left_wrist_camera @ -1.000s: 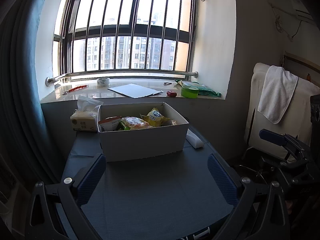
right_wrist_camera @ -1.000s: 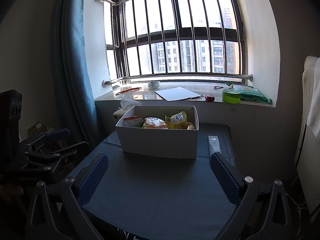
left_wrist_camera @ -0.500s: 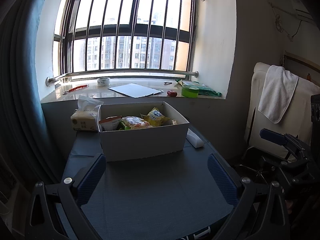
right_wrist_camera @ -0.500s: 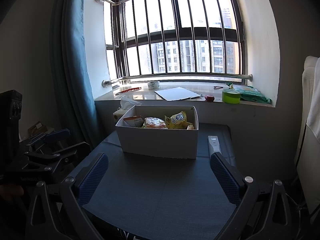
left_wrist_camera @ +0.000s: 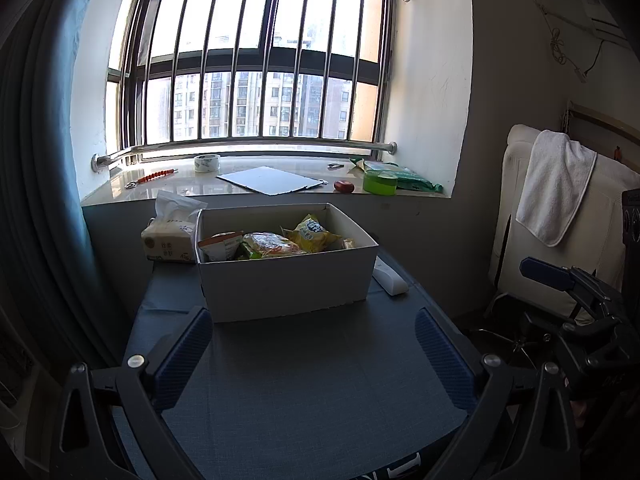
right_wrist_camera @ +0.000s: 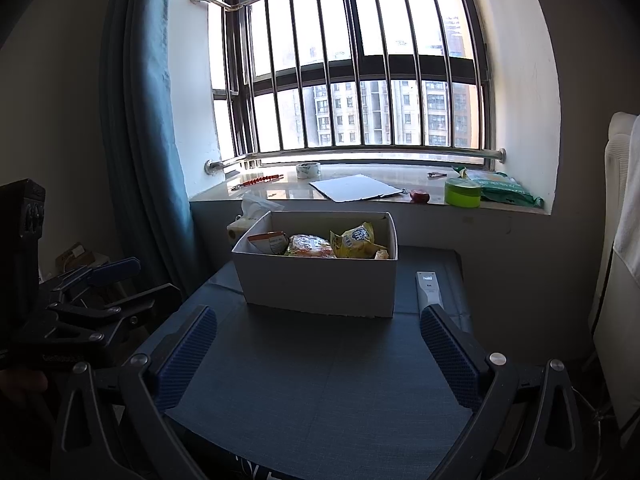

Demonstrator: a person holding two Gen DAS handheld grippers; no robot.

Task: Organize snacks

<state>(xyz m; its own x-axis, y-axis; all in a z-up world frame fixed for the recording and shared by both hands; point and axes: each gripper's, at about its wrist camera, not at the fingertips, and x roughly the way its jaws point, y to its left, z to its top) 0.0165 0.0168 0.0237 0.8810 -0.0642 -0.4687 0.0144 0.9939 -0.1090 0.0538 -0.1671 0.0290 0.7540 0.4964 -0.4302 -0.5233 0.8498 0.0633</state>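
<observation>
A white cardboard box (left_wrist_camera: 286, 280) stands on the blue-grey table (left_wrist_camera: 304, 392); it also shows in the right wrist view (right_wrist_camera: 320, 286). Inside lie a yellow snack bag (left_wrist_camera: 312, 234), an orange-patterned packet (left_wrist_camera: 270, 244) and an orange-white packet (left_wrist_camera: 220, 242). My left gripper (left_wrist_camera: 314, 334) is open and empty, well short of the box over the near half of the table. My right gripper (right_wrist_camera: 318, 334) is open and empty, just in front of the box. Each gripper shows at the other view's edge.
A tissue pack (left_wrist_camera: 170, 236) sits left of the box and a white remote (right_wrist_camera: 429, 290) to its right. The windowsill (left_wrist_camera: 260, 186) holds tape, a white board, a green tub and a green bag. A towel (left_wrist_camera: 556, 188) hangs on a chair at right. A blue curtain (right_wrist_camera: 140, 120) hangs left.
</observation>
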